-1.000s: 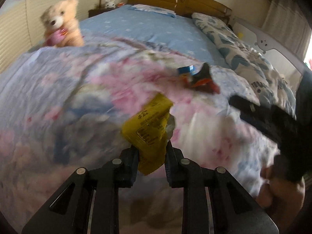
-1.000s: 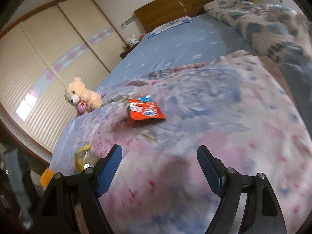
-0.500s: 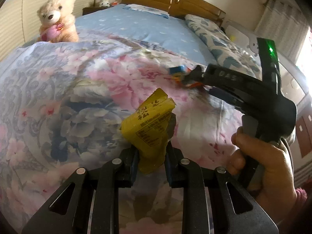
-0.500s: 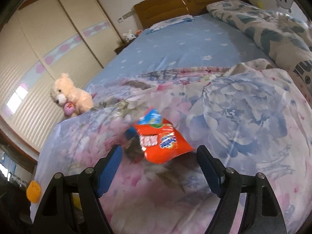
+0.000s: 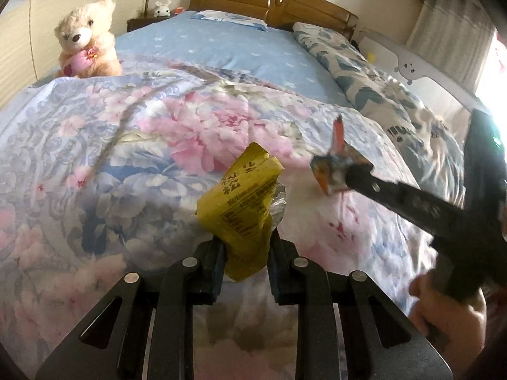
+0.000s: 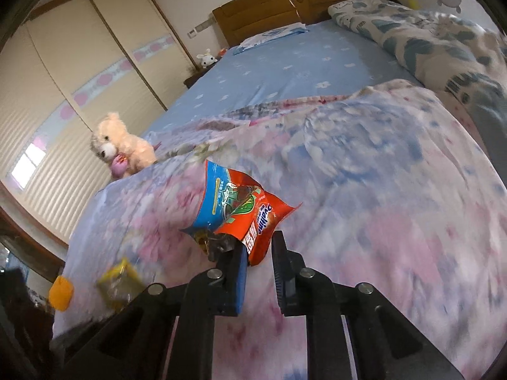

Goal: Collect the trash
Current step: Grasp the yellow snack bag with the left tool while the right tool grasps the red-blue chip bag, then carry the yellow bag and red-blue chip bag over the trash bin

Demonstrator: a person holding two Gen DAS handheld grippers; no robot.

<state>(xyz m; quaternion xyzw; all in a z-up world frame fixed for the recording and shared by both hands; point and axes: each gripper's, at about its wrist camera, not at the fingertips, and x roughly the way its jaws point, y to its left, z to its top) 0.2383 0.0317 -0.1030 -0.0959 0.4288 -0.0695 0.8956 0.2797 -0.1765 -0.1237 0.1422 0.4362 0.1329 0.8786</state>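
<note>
My left gripper (image 5: 246,250) is shut on a crumpled yellow wrapper (image 5: 240,202) and holds it above the floral duvet (image 5: 126,145). My right gripper (image 6: 258,253) is shut on a red and blue snack bag (image 6: 240,209), lifted off the duvet (image 6: 380,190). In the left wrist view the right gripper (image 5: 345,174) reaches in from the right with the snack bag (image 5: 332,161) at its tip. In the right wrist view the yellow wrapper (image 6: 118,280) shows blurred at lower left.
A cream teddy bear (image 5: 85,41) sits at the bed's left edge, also in the right wrist view (image 6: 122,147). A patterned blanket (image 5: 374,88) lies along the right side. A wooden headboard (image 5: 272,0) and wardrobe (image 6: 95,79) stand behind.
My right gripper closed on the red snack bag and lifted it off the duvet. My left gripper kept its hold on the yellow wrapper.
</note>
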